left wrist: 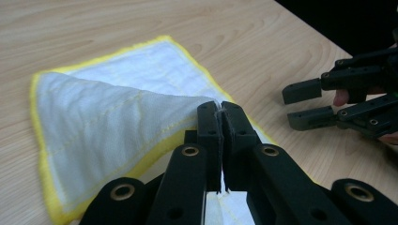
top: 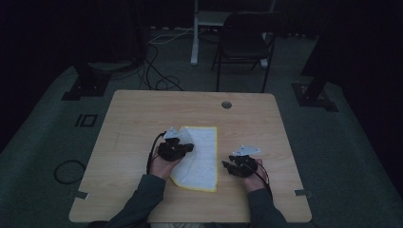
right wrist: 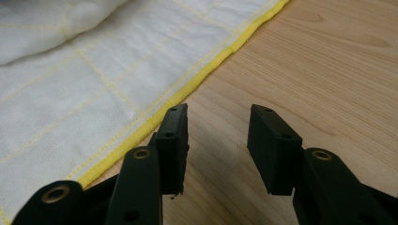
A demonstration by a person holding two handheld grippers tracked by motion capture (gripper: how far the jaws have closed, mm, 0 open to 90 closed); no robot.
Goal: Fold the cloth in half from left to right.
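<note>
A white cloth with a yellow hem (top: pixel 202 154) lies on the wooden table (top: pixel 133 114), partly folded over. My left gripper (top: pixel 187 148) is shut on a corner of the cloth (left wrist: pixel 117 122), lifting it over the rest; in the left gripper view the jaws (left wrist: pixel 219 117) pinch the fabric between them. My right gripper (top: pixel 227 166) rests just right of the cloth's yellow edge (right wrist: pixel 187 91), its jaws open with bare wood between them (right wrist: pixel 217 140). The left gripper view also catches the right gripper (left wrist: pixel 309 103) at the far right.
A round cable hole (top: pixel 226 104) sits near the table's far edge. Beyond the table stand a dark chair (top: pixel 244 42) and a white stand (top: pixel 196 33), with cables on the floor (top: pixel 157 76).
</note>
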